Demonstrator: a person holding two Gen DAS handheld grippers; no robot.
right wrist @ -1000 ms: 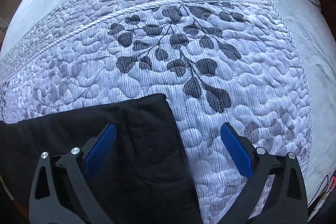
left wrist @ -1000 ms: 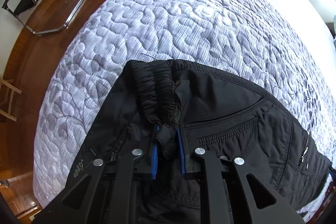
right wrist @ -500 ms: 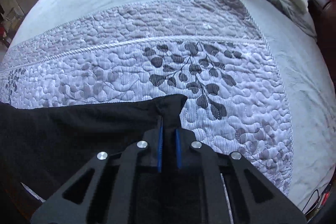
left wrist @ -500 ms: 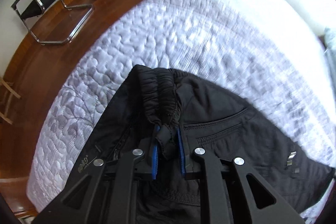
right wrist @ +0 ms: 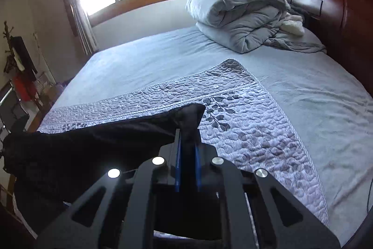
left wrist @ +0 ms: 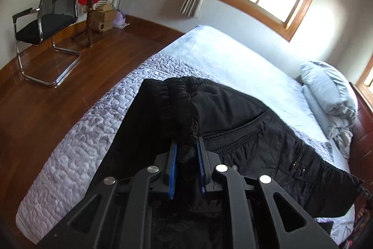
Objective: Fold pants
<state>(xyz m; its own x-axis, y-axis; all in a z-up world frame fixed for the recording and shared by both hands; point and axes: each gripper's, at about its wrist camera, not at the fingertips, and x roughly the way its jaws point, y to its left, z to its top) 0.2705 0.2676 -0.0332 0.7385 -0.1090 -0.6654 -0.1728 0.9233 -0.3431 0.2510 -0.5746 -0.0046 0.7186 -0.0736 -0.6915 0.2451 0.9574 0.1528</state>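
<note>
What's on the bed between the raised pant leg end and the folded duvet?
Right wrist view: only bare bedding there, quilted coverlet then plain sheet, between the pants and duvet.

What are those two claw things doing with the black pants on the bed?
A person is folding a pair of black padded pants over a grey quilted bedspread, with a claw in each hand. The left claw is shut on the gathered elastic waistband. The right claw is shut on the leg end. The pants hang stretched between the two claws, above the bed.
</note>
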